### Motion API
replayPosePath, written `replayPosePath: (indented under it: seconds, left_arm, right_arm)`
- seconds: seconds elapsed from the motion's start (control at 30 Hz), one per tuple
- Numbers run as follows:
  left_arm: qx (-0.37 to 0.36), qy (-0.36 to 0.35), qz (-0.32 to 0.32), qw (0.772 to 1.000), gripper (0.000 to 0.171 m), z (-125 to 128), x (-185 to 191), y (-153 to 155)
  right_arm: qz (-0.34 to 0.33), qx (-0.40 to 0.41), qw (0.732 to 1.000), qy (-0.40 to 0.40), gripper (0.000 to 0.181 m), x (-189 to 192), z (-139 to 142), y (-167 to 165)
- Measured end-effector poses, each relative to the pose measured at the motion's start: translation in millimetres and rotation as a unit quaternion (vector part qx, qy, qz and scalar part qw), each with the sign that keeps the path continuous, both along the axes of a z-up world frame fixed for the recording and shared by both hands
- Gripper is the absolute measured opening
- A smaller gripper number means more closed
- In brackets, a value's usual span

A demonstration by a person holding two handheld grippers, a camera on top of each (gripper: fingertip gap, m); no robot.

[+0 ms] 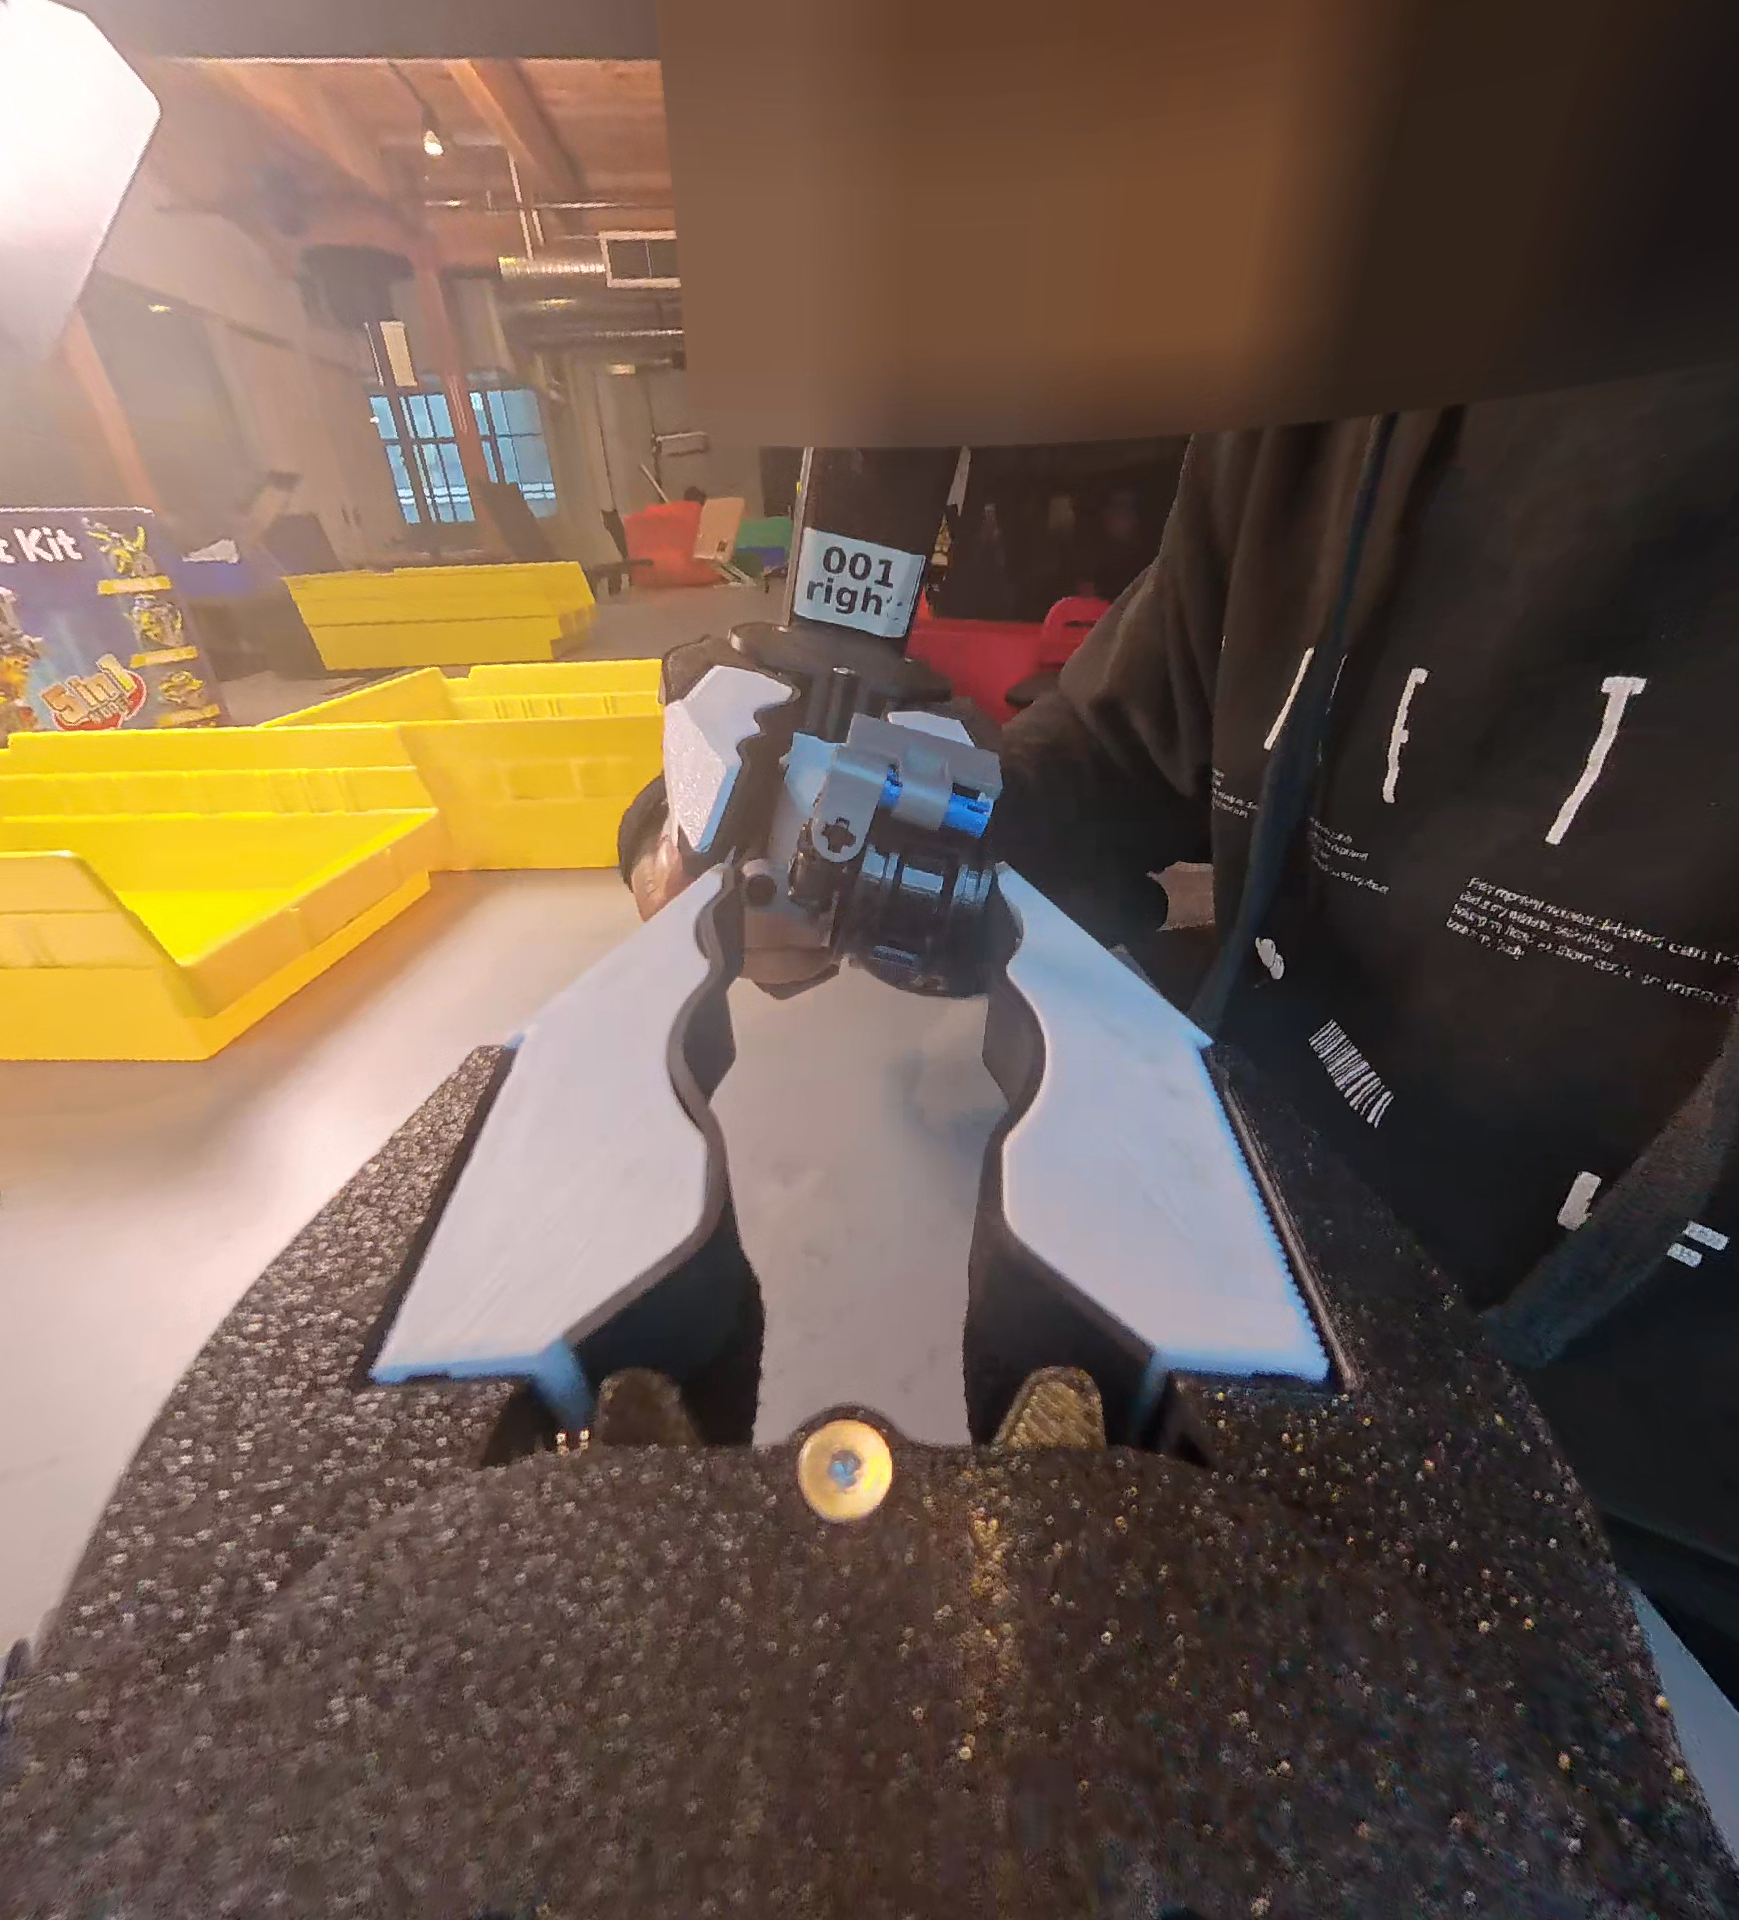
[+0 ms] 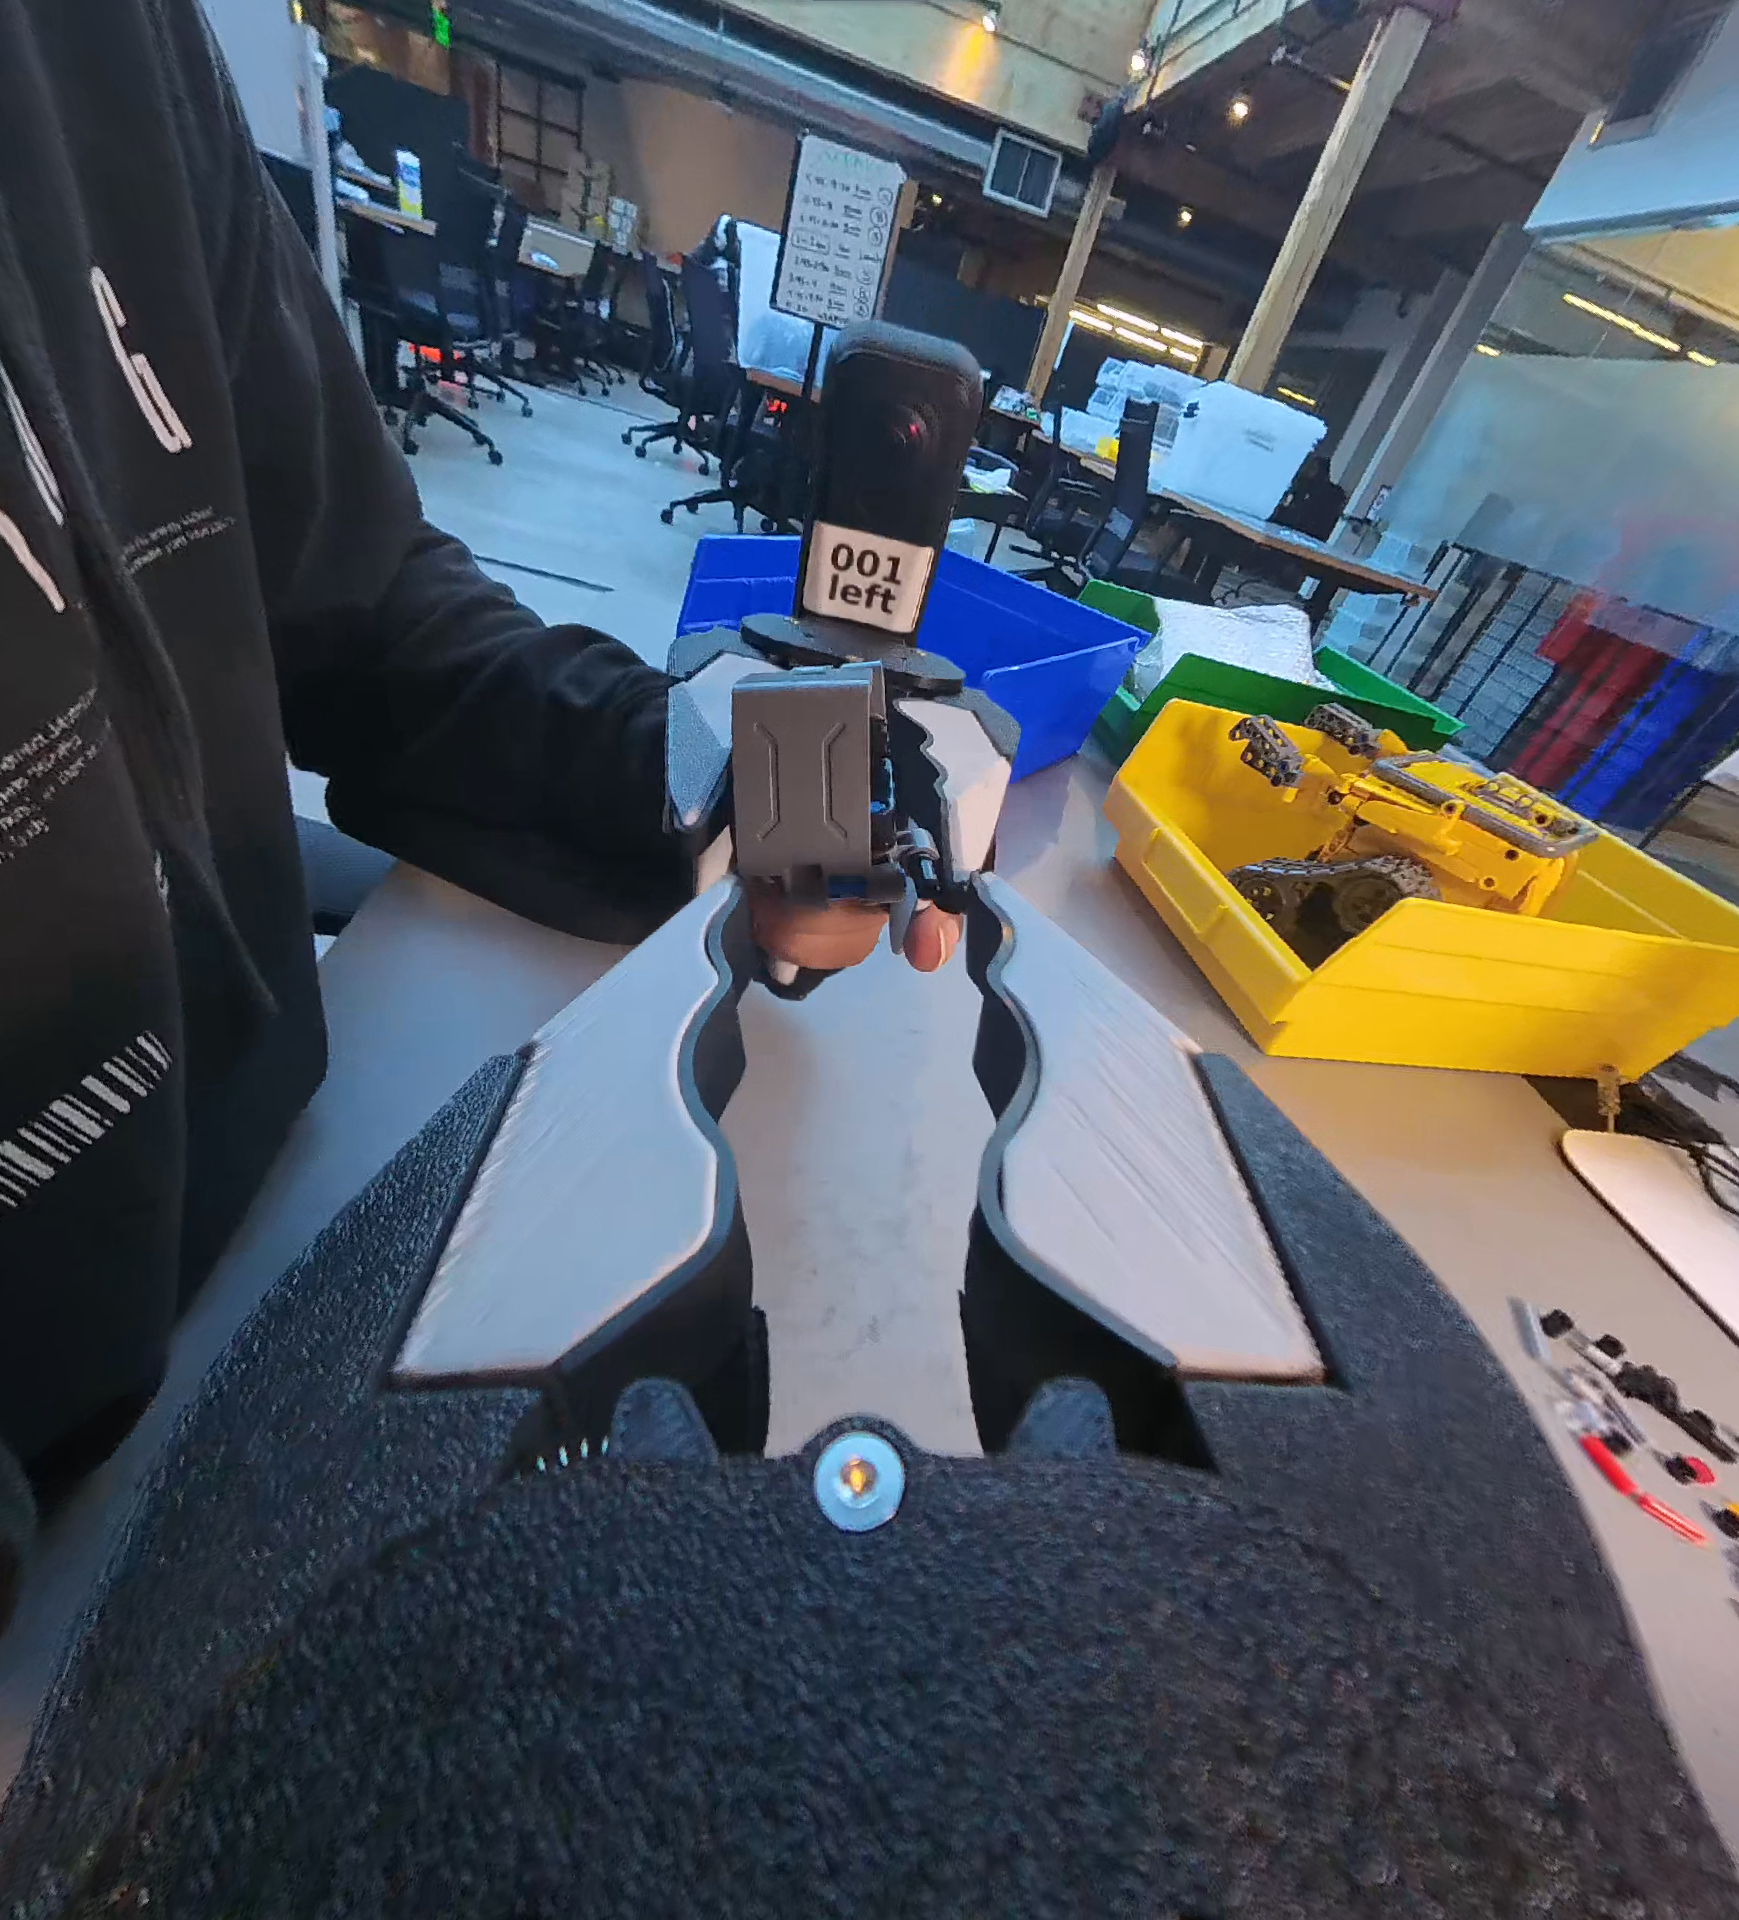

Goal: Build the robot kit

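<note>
Both tools [image 1: 860, 904] [image 2: 854, 904] face tip-to-tip, gripping one grey block assembly [image 2: 808, 795].

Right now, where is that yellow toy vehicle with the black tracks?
In the right wrist view, the yellow toy vehicle lies inside a yellow bin on the grey table, right of the gripper's fingers, with a green bin just behind it.
</note>
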State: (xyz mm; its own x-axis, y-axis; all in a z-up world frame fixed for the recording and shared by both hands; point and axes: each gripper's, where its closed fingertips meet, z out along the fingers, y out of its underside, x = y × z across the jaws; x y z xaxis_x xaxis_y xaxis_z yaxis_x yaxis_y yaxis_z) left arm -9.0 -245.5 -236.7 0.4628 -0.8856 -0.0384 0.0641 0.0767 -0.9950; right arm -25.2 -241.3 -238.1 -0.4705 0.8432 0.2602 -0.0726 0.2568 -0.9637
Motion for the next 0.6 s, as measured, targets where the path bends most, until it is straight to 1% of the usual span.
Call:
replayPosePath:
  seconds: [0.07, 0.13, 0.43, 0.6]
  left_arm:
    - [0.001, -0.005, -0.003, 1.0, 0.045, -0.6, -0.6, -0.1]
    - [0.0, -0.009, -0.012, 1.0, 0.044, -1.5, 0.8, -2.1]
    - [-0.006, -0.001, -0.026, 1.0, 0.043, -5.8, 0.5, -4.8]
    - [-0.017, 0.008, -0.021, 1.0, 0.044, -9.9, -3.5, -3.5]
  right_arm:
    - [-0.003, 0.0, 1.0, -0.003, 0.041, -0.6, -0.7, 0.0]
    - [-0.002, -0.004, 1.0, -0.005, 0.035, -0.1, -0.3, 0.2]
    - [0.014, -0.038, 0.999, -0.028, 0.031, 1.2, -1.5, -2.7]
    - [0.002, -0.02, 0.999, -0.028, 0.028, -1.5, -5.3, -3.0]
